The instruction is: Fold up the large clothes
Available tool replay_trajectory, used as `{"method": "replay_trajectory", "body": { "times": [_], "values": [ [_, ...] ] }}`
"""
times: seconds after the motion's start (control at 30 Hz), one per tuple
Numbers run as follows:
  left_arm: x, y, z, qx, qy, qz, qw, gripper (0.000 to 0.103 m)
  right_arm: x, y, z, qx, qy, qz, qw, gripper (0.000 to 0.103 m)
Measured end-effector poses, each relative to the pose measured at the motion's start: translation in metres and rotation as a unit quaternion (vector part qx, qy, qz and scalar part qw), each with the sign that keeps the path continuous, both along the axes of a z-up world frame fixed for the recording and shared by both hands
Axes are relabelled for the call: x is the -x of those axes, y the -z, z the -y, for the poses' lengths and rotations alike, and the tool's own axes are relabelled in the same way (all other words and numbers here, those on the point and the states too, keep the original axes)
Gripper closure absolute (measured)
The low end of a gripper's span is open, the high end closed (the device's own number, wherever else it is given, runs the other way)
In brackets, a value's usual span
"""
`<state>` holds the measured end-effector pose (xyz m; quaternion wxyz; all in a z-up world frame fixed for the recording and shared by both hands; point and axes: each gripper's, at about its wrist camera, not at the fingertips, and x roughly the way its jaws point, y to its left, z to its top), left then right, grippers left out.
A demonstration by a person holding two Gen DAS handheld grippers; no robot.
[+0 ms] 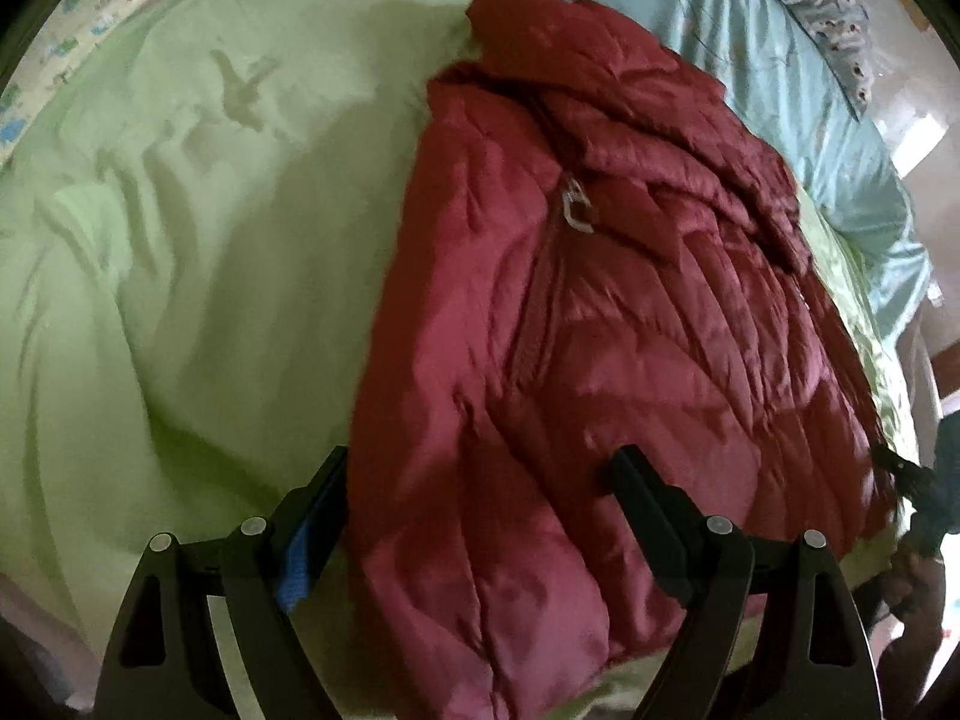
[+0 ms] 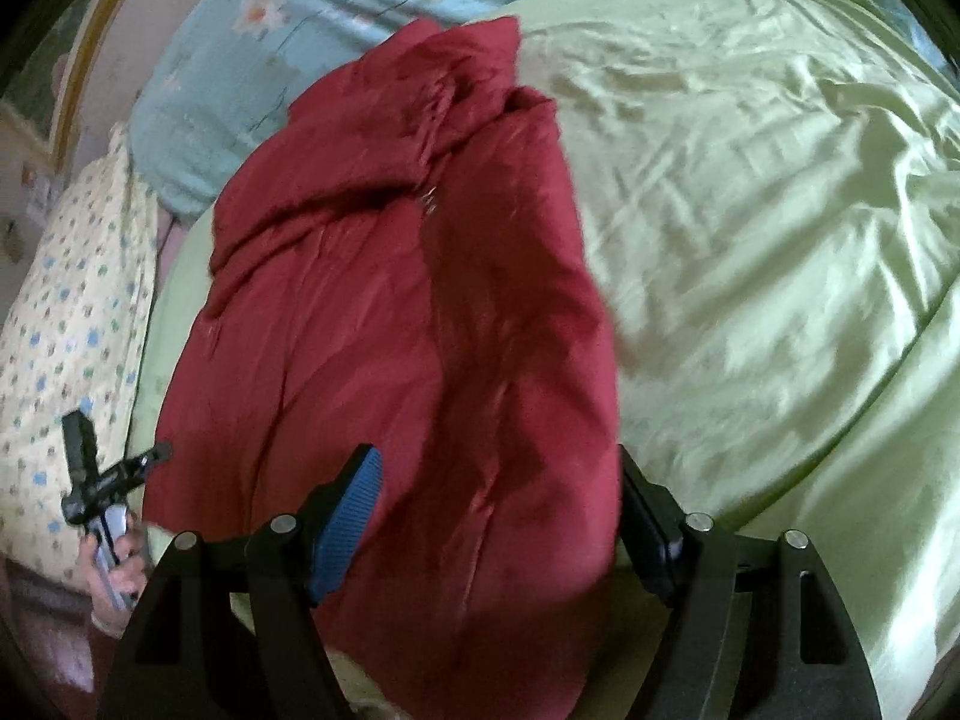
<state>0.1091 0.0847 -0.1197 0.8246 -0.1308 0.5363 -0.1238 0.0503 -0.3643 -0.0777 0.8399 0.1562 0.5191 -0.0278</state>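
**One red jacket on the bed, both grippers spread over its near end**

While the left gripper (image 1: pixel 480 471) hangs with its jaws spread wide, the near end of the one dark red puffer jacket (image 1: pixel 600 312) lies between and beneath its fingers, nothing pinched. That jacket runs lengthwise away from the gripper, its long axis leading from the near hem up to a bunched collar end at the far side. A zipper line follows that axis, with a pale zipper pull (image 1: pixel 575 204) about halfway up. The garment is folded in on itself, one layer lapped over another, and it rests on a light green sheet (image 1: pixel 198 252) that covers the bed.

From the right wrist view, the right gripper (image 2: pixel 498 477) is likewise wide apart, its blue-padded finger (image 2: pixel 345 531) over the jacket (image 2: pixel 384 324) and the other finger at the jacket's right edge; the cloth passes under both without being clamped. Again the jacket points away, narrow end far. Green sheet (image 2: pixel 750 240) spreads to the right of this gripper.

Beyond the jacket lies a pale blue flowered quilt (image 2: pixel 336 12). To the left of the right gripper sits one cream pillow with small blue prints (image 2: pixel 66 324), and the person's left hand (image 2: pixel 114 576) shows there gripping a handle.
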Motion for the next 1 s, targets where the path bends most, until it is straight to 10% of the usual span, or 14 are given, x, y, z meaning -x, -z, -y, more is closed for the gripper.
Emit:
{"method": "replay_trajectory", "body": {
  "times": [0.1,0.43,0.67,1.0],
  "values": [
    [0.006,0.003,0.004,0.014,0.013,0.001,0.9998,0.019,0.008,-0.001,-0.009,0.008,-0.028,-0.003,1.0,0.05],
    [0.003,0.016,0.021,0.006,0.044,-0.003,0.999,0.027,0.0,0.01,-0.012,0.001,-0.034,-0.019,0.999,0.041],
    [0.005,0.01,0.028,0.018,0.056,0.014,0.9981,0.072,0.007,0.005,-0.013,-0.008,-0.048,-0.002,0.999,0.066],
    [0.024,-0.019,0.022,0.018,0.065,0.044,0.9967,0.083,0.024,-0.011,-0.011,-0.051,-0.061,0.036,0.996,0.076]
  ]
}}
